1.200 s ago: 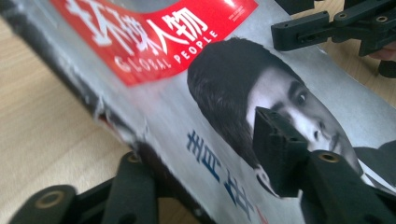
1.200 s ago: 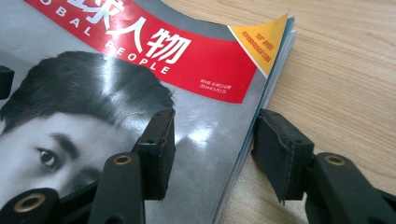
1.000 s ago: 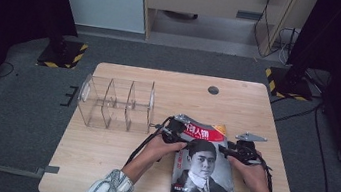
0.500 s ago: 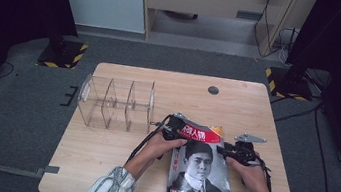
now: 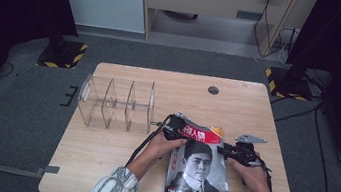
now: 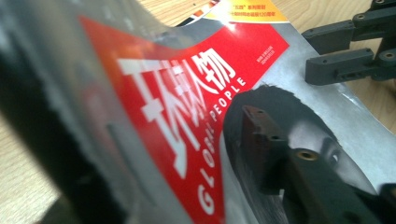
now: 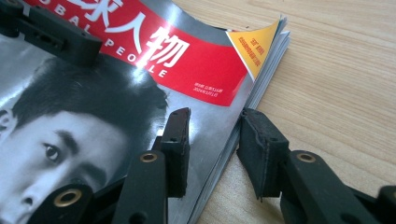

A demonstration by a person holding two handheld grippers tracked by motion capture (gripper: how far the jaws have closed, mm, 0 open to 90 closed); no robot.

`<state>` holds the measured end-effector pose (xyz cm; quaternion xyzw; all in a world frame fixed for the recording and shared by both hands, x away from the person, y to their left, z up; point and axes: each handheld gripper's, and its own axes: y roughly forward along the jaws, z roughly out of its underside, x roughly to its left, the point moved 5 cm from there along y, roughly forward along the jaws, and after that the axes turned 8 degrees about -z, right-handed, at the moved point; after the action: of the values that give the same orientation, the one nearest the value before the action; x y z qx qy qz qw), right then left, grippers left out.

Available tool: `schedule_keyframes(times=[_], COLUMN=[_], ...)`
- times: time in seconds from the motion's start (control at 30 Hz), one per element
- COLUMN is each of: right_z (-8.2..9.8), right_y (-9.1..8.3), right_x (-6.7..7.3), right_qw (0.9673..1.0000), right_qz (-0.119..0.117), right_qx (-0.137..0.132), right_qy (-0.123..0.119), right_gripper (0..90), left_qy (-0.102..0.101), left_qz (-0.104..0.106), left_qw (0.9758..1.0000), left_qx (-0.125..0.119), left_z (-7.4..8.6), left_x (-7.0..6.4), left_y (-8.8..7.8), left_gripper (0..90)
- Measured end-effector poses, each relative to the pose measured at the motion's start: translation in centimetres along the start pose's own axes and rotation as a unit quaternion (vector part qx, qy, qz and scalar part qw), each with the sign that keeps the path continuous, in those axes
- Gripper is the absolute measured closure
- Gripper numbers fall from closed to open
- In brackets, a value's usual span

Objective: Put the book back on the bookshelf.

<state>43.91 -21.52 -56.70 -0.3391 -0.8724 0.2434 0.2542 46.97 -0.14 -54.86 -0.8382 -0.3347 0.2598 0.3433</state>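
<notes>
A magazine with a portrait cover and a red title band lies on the wooden table, its top left corner curled up. My left gripper is at that corner. In the left gripper view the lifted cover runs between the jaws of my left gripper, which have just been closing but are still apart. My right gripper straddles the magazine's right edge. One pad rests over the cover and the other stands beside the pages. These jaws have also just been closing, with a gap left.
A clear acrylic divider rack stands on the table to the left of the magazine, close to my left gripper. A small dark round cap sits near the table's far edge. Bare wood lies to the right.
The magazine has slid slightly to the left and toward the person. Both hands have stayed where they were.
</notes>
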Motion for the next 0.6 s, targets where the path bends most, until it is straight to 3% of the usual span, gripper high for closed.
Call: schedule_keyframes(times=[0.17,0.27,0.43,0.6], right_z=[0.0,-0.1,-0.5,-0.5], right_y=[-0.1,-0.2,-0.9,-2.2], right_x=[-0.1,-0.1,-0.5,-2.0], right_qw=[1.0,1.0,0.9996,0.9975], right_qz=[-0.006,-0.005,0.0,0.04], right_qx=[0.002,0.001,-0.019,-0.044], right_qy=[0.006,0.002,0.019,0.038], right_gripper=[61.0,58.8,53.2,52.0], left_qy=[-0.007,-0.002,0.002,0.02], left_qz=[0.008,0.01,0.011,0.008], left_qw=[0.9998,0.9997,0.9994,0.9984], left_qx=[-0.015,-0.023,-0.032,-0.051], left_z=[-0.4,-0.6,-0.8,-1.1], left_x=[-0.5,-0.7,-1.0,-1.8], left_y=[-0.7,-1.1,-1.6,-2.5], left_gripper=[78.2,79.6,81.2,82.2])
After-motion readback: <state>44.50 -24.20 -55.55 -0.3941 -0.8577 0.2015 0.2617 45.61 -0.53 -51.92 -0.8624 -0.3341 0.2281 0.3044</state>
